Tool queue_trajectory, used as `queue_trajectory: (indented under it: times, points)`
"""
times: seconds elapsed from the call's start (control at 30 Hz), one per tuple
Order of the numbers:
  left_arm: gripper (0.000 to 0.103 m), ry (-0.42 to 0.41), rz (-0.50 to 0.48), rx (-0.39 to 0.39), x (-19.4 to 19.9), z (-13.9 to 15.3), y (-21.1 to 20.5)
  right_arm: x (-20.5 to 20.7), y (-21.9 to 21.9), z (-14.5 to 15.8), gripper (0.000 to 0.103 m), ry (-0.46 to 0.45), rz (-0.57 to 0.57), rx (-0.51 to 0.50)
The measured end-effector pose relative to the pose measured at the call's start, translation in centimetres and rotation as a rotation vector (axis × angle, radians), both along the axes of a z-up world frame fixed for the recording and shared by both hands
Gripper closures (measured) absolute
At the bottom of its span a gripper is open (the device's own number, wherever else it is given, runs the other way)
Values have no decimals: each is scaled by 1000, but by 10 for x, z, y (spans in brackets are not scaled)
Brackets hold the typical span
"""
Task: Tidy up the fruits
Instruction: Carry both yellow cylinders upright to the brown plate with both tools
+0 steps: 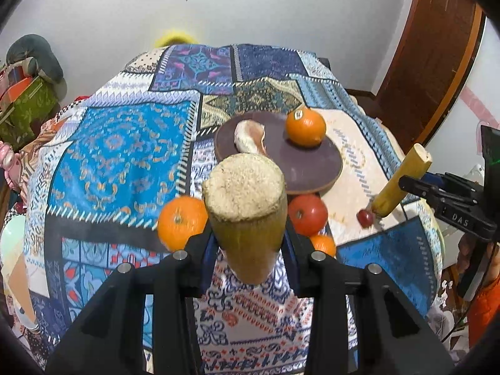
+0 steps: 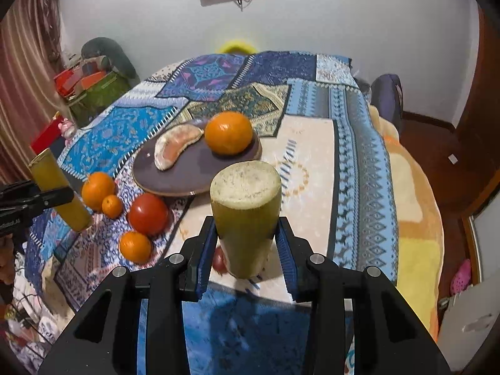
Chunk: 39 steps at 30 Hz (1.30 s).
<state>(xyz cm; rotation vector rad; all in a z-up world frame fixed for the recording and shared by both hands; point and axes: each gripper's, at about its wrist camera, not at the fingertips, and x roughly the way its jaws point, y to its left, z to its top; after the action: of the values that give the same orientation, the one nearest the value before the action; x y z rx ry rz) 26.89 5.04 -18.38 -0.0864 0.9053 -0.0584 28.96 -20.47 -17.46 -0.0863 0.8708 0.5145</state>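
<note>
We see our left hand-held gripper [image 1: 248, 240] clamped on one sugarcane piece [image 1: 247, 209], our right hand-held gripper [image 2: 247, 247] gripping another cane piece [image 2: 245, 215], above a bed [image 2: 312, 156]; an orange [image 2: 228, 132] and pomelo wedge [image 2: 176, 150] sit on a plate [image 2: 175, 178].

The letters "DAS" stand in white on the black body of the right tongs [image 1: 450, 206]. A sticker on the plated orange [image 1: 305, 127] ahead is too small to read.
</note>
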Motion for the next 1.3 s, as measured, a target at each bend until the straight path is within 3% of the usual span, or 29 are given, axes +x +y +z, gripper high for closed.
queue_trajectory:
  times: [0.57, 0.87, 1.3]
  points:
    - [66, -47, -4, -10, 43, 9, 4, 25, 47, 20, 68, -80, 77, 23]
    - [66, -57, -20, -16, 69, 6, 6, 48, 75, 9, 68, -53, 111, 55]
    - [66, -39, -6, -37, 94, -6, 14, 74, 117, -5, 68, -68, 176, -6]
